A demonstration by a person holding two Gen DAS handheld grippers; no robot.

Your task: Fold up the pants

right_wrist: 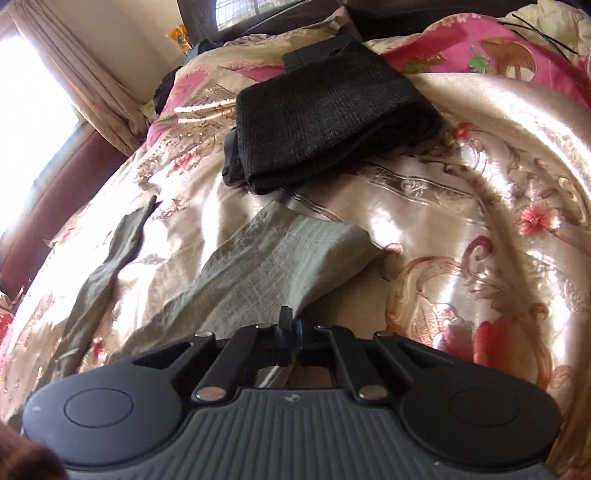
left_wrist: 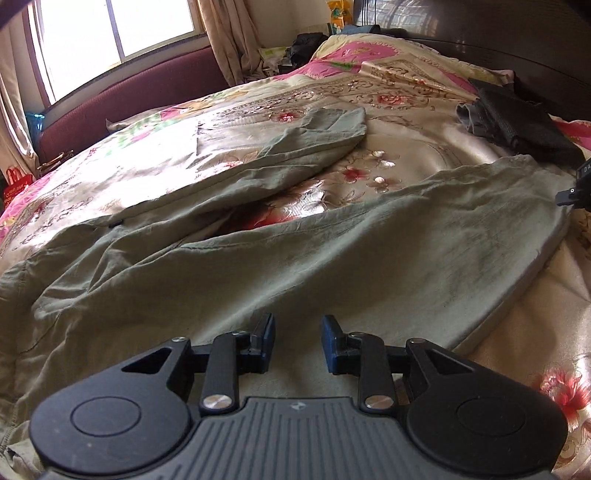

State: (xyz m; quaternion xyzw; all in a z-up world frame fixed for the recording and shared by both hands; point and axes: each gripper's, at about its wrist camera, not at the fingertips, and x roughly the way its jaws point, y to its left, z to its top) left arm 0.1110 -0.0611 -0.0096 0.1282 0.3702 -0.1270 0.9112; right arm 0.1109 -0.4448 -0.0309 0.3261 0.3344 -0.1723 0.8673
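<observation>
Grey-green pants [left_wrist: 295,254] lie spread on a floral satin bedspread [left_wrist: 399,122], legs apart and pointing away. My left gripper [left_wrist: 297,341] is open, low over the near leg's thigh, holding nothing. In the right wrist view the near leg's cuff end [right_wrist: 288,258] lies just ahead, the other leg [right_wrist: 110,266] to its left. My right gripper [right_wrist: 293,334] is shut at the near leg's lower edge; the cloth seems pinched between the pads. A tip of the right gripper [left_wrist: 576,184] shows at the left wrist view's right edge, by the cuff.
A folded black garment [right_wrist: 325,114] lies on the bed beyond the cuff, also in the left wrist view [left_wrist: 517,122]. A maroon padded bench [left_wrist: 122,96] and curtains [left_wrist: 229,40] stand under the window. Clutter [left_wrist: 306,48] sits by the dark headboard [left_wrist: 498,33].
</observation>
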